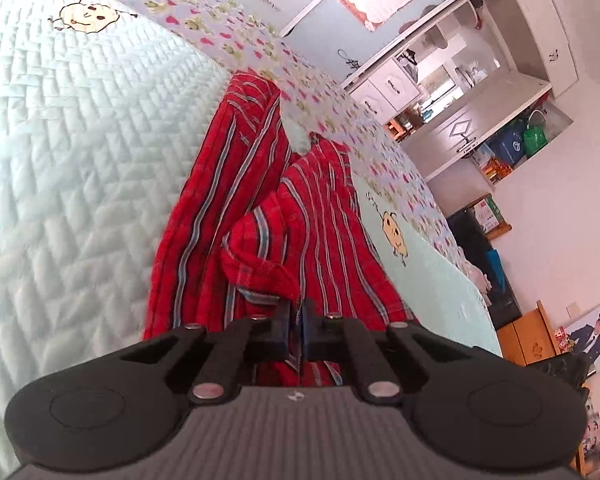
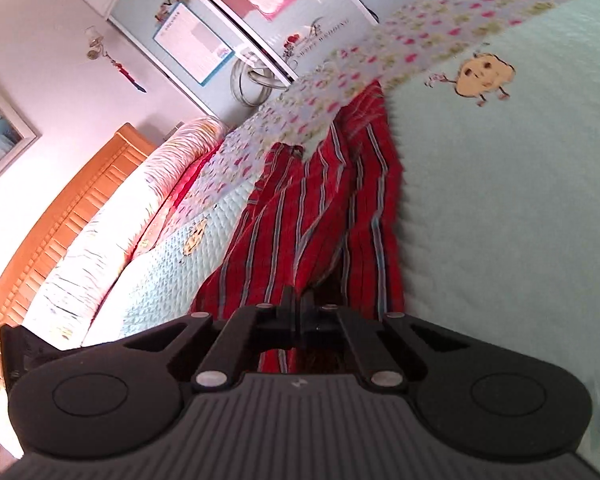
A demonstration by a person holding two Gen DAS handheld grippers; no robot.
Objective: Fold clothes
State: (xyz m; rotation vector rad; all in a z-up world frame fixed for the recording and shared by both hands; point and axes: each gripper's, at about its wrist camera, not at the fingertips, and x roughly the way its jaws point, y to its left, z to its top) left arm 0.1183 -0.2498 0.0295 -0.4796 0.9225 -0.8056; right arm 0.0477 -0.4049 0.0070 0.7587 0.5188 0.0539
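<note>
Left claw (image 1: 296, 312) clamped on an edge of the red striped garment (image 1: 324, 216), fabric pinched between the two fingers at lower centre of frame. Right claw (image 2: 298, 300) likewise closed on the red striped garment (image 2: 332, 200), cloth running up from my fingertips toward frame centre. Garment lies stretched and rumpled on the pale quilted bedspread (image 1: 68, 152), its far end reaching the heart-print border (image 1: 236, 36). Wooden headboard (image 2: 60, 208) at left of right view.

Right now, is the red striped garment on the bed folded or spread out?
Neither: the red striped garment trails bunched across the pale quilted bedspread, pinched by the left gripper and right gripper.
</note>
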